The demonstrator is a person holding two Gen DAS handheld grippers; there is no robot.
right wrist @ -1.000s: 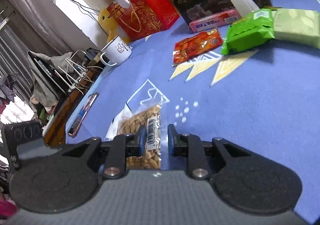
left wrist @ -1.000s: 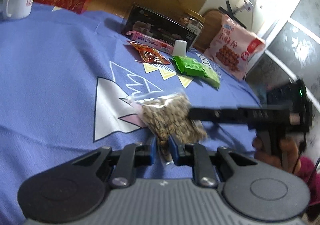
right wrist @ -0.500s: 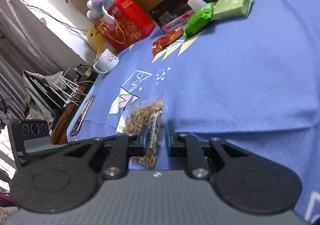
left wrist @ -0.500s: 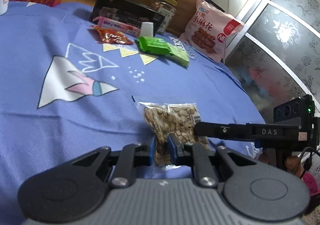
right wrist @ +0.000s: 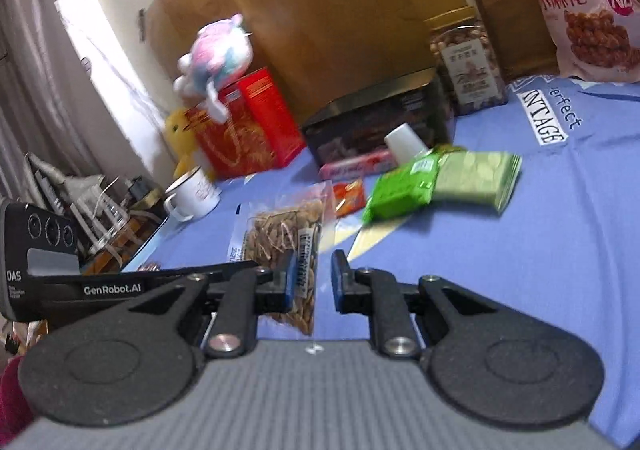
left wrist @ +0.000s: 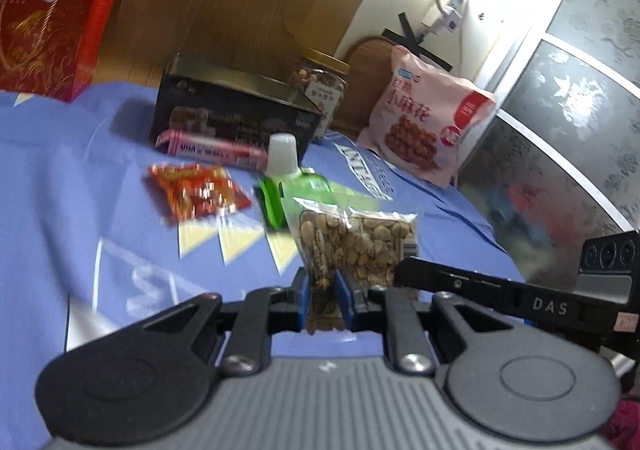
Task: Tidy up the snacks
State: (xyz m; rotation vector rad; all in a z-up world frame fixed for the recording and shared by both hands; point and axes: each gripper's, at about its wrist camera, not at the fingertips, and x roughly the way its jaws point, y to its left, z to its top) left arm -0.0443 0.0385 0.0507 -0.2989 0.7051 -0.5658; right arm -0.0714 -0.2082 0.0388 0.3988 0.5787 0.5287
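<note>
Nearest in the left wrist view, the left gripper (left wrist: 323, 300) has its 2 blue pads pinched tight on the lower edge of a clear plastic bag of pale nuts (left wrist: 356, 246), which stands up off the blue printed cloth (left wrist: 80, 177). The right gripper (left wrist: 472, 284) reaches in from the side to the same bag. In the right wrist view that right gripper (right wrist: 313, 282) stands narrowly apart: the bag's barcode edge lies against 1 pad, with a clear gap before the other, so it looks unclamped.

Judged from this, the bag is being carried toward the other snacks. A good carry keeps the left pinch firm and the bag level, and sets it down beside the group, not on top.

Farther off lie a red-orange snack sachet (left wrist: 196, 191), a bright green snack packet (left wrist: 292, 189) and a pink bar carton (left wrist: 208, 149), near a black gift box (left wrist: 236, 113). Only the left view shows the left grip. Only the right view shows a white enamel mug (right wrist: 192, 193) at the cloth's far edge.
</note>
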